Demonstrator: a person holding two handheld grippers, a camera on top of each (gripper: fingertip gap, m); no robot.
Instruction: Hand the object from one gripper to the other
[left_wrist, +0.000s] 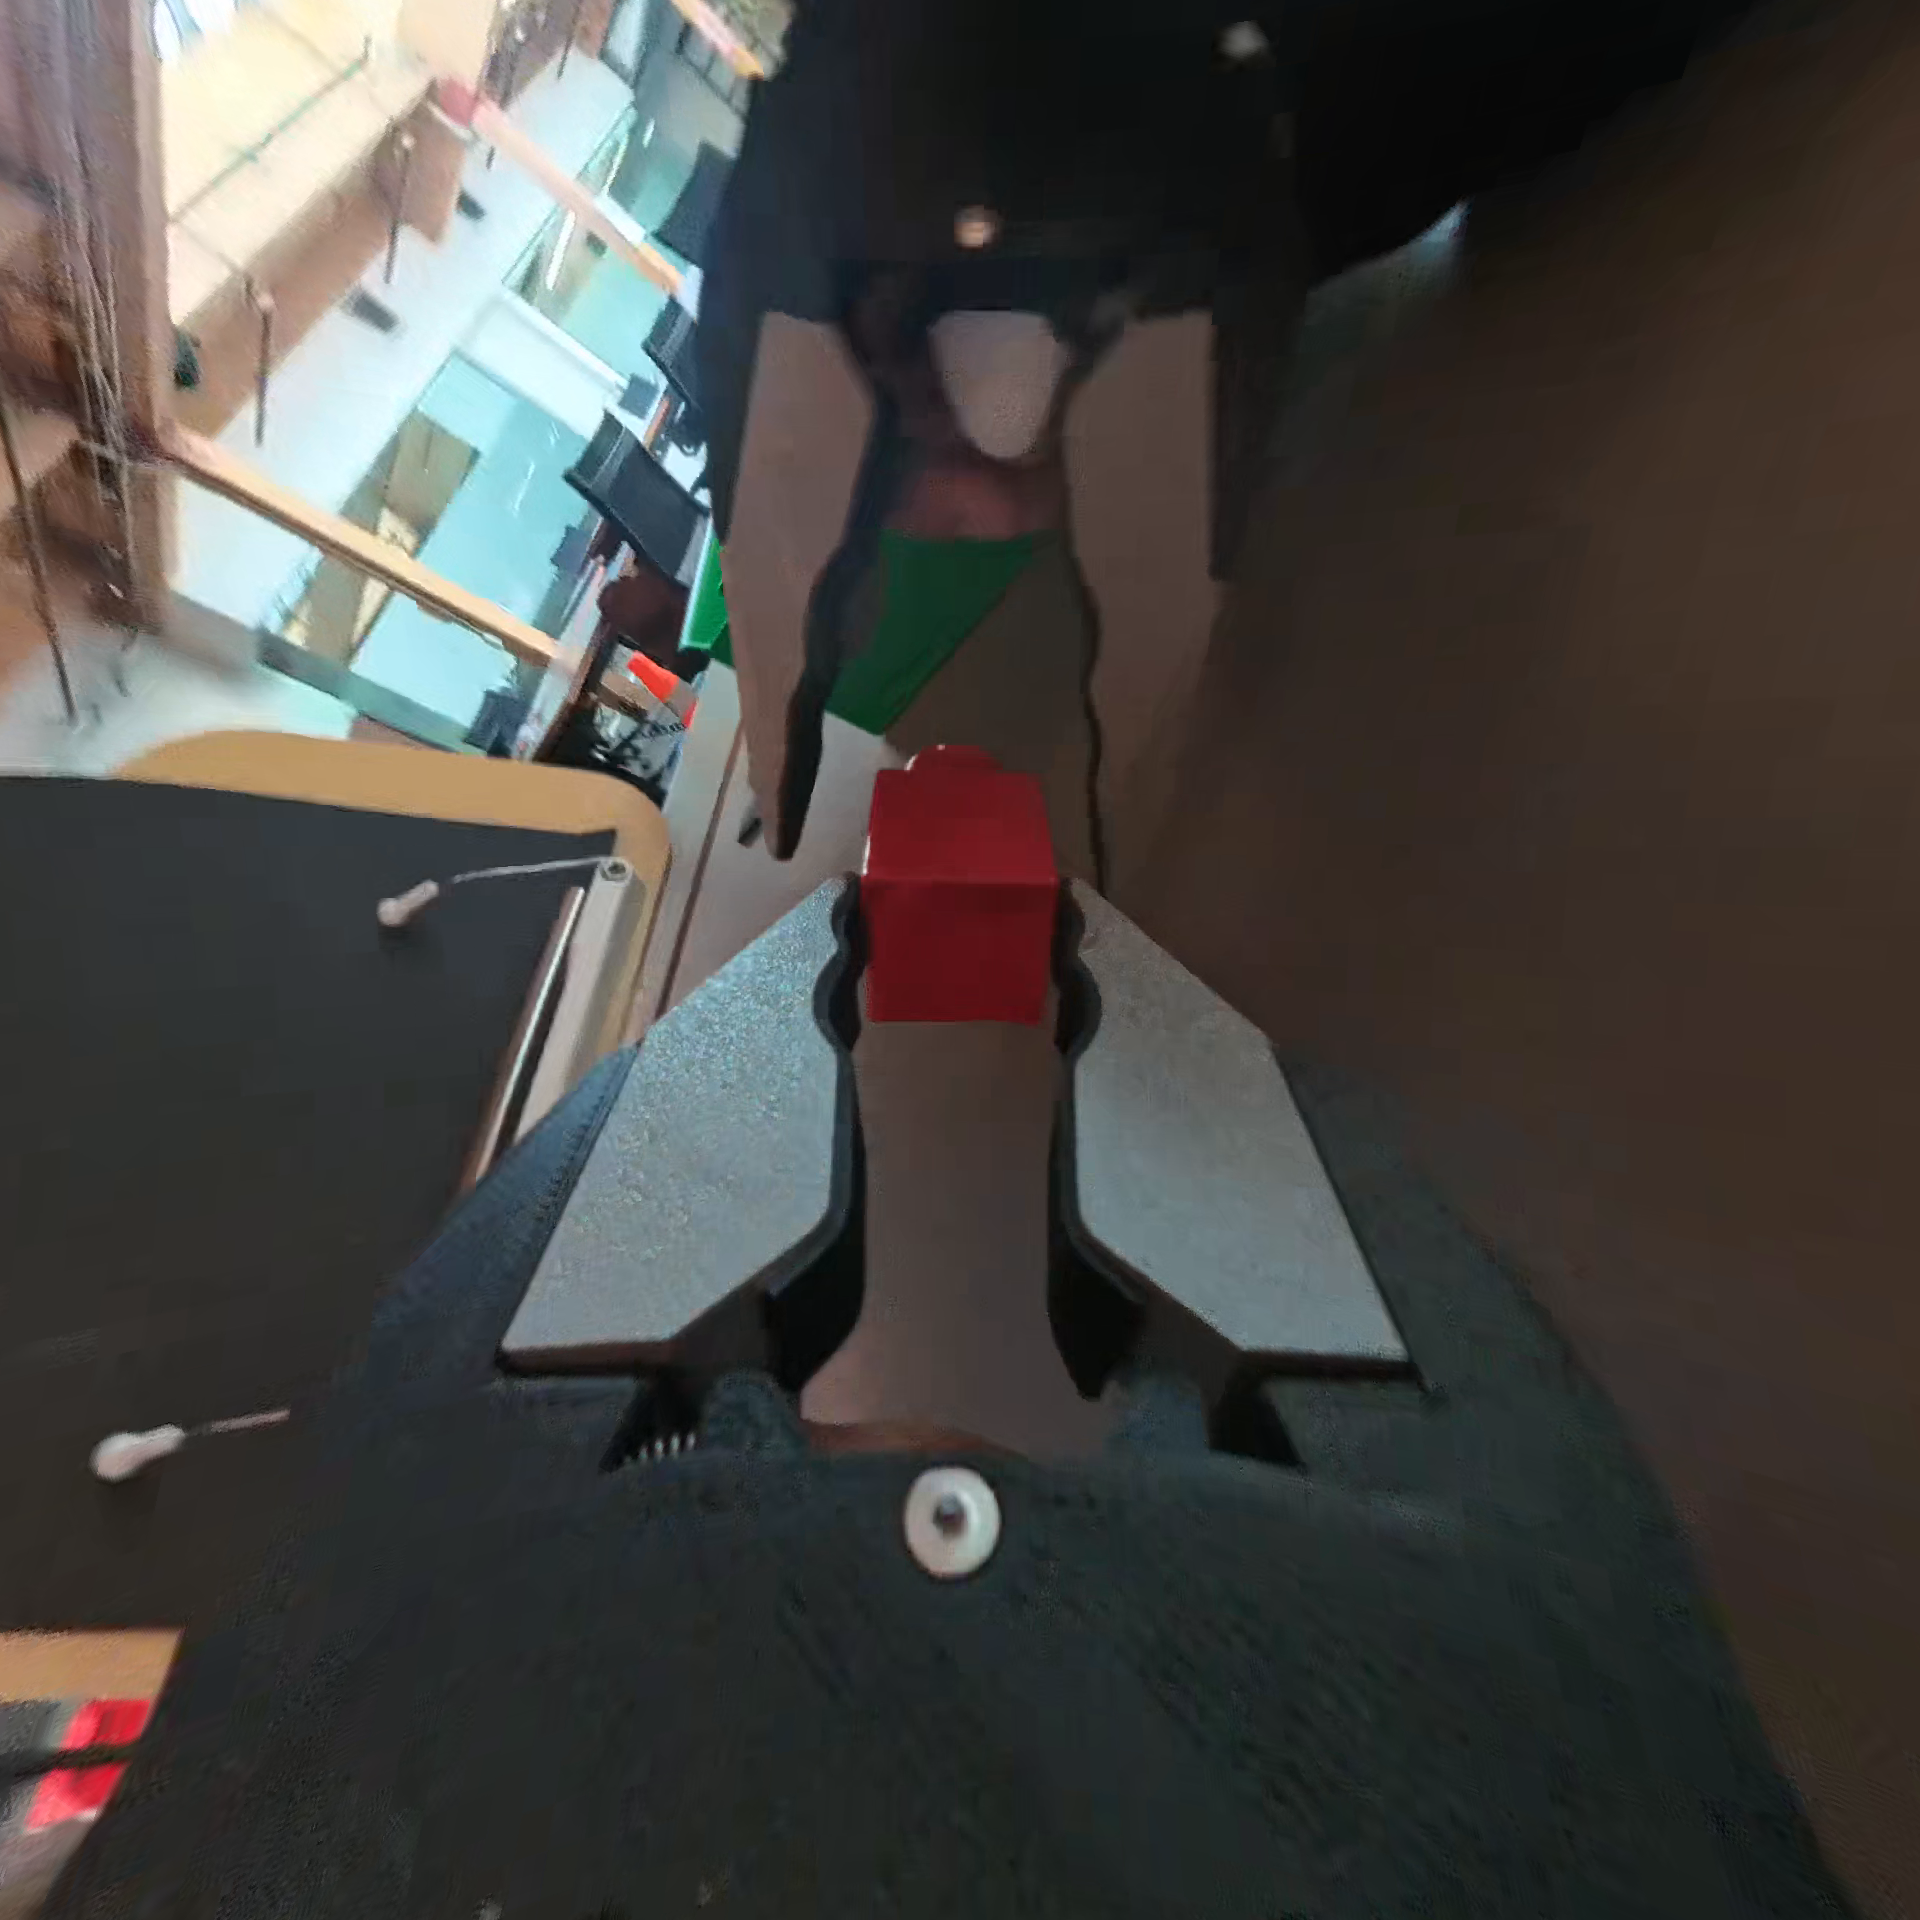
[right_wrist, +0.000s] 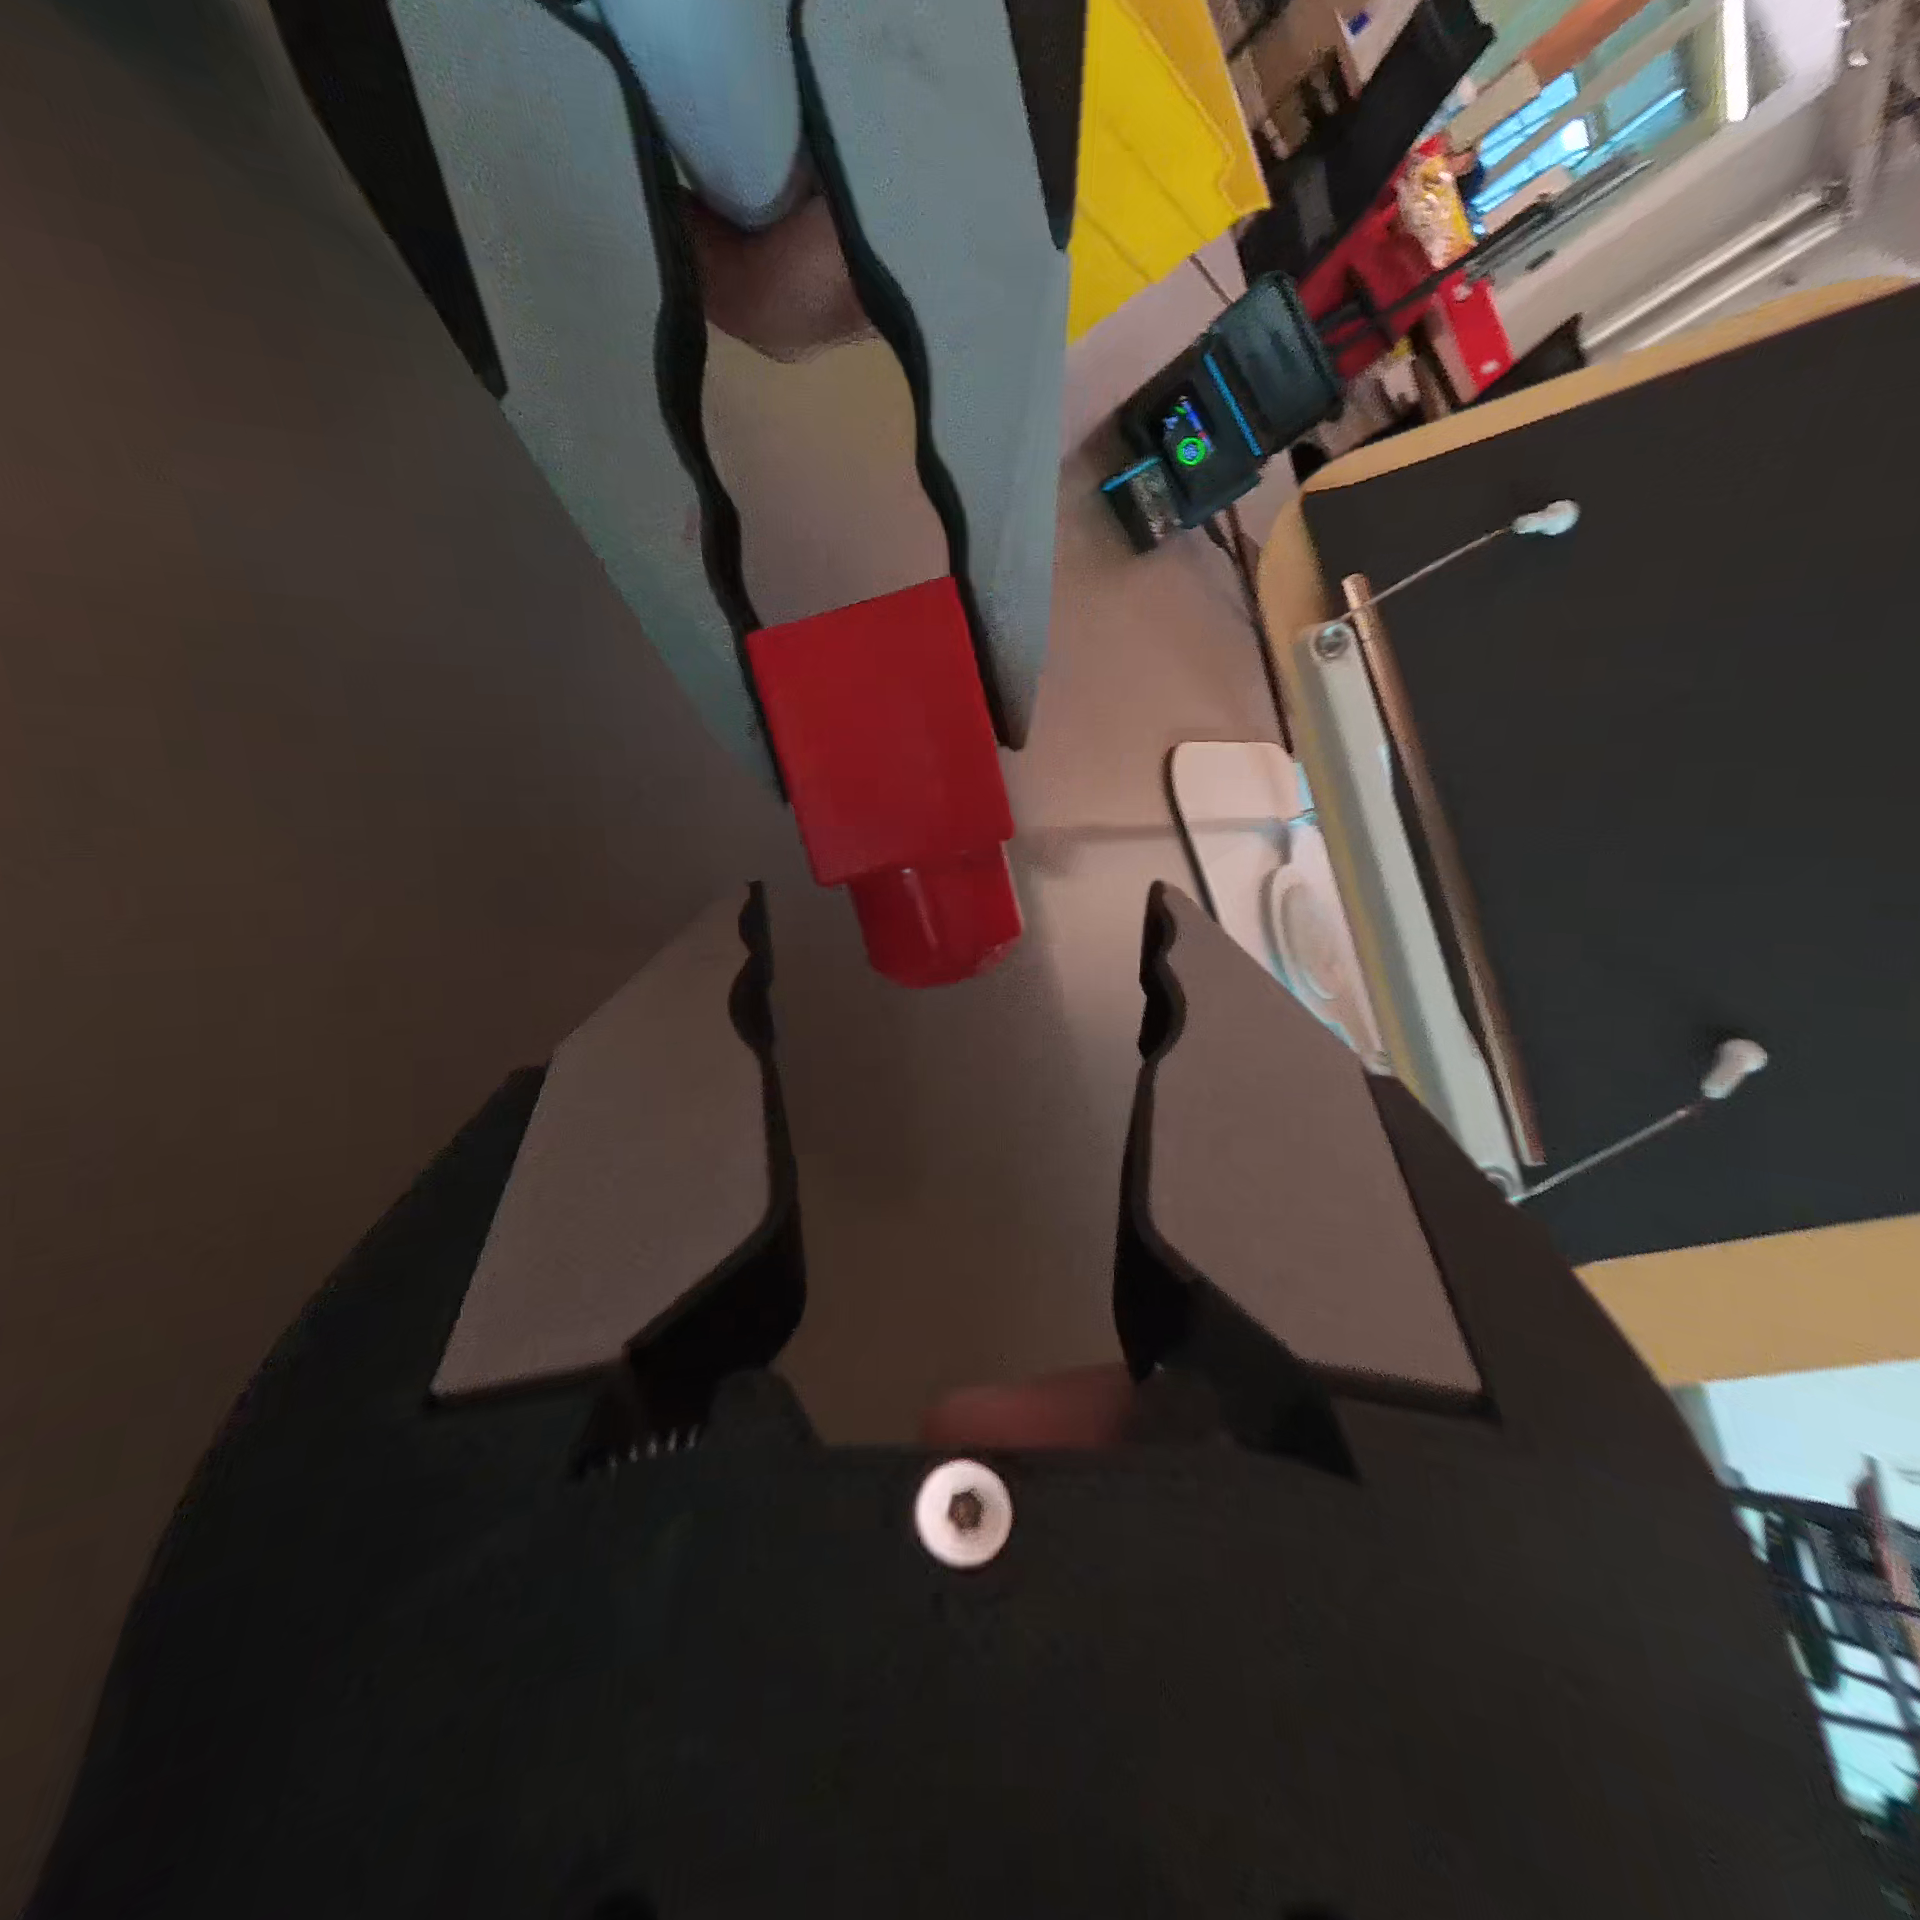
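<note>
A red block (left_wrist: 954, 935) with a round stud on its far end is clamped between the fingertips of my left gripper (left_wrist: 958, 940), which is shut on it. In the right wrist view the block (right_wrist: 878, 738) hangs from the left gripper's grey fingers (right_wrist: 987, 416), stud pointing at me. My right gripper (right_wrist: 956, 914) is open and empty. The stud (right_wrist: 935, 925) sits just between its fingertips without touching either. In the left wrist view the right gripper's fingers (left_wrist: 774, 623) face mine from the far side, spread on either side of the block.
A black board (left_wrist: 260, 1143) with white-tipped pins lies on a wooden tabletop, left in the left wrist view and right in the right wrist view (right_wrist: 1662, 831). A dark device with a lit screen (right_wrist: 1205, 436) and a white object (right_wrist: 1236, 810) lie below. Green cloth (left_wrist: 914, 623) lies behind. My left and right fingertips are right by each other.
</note>
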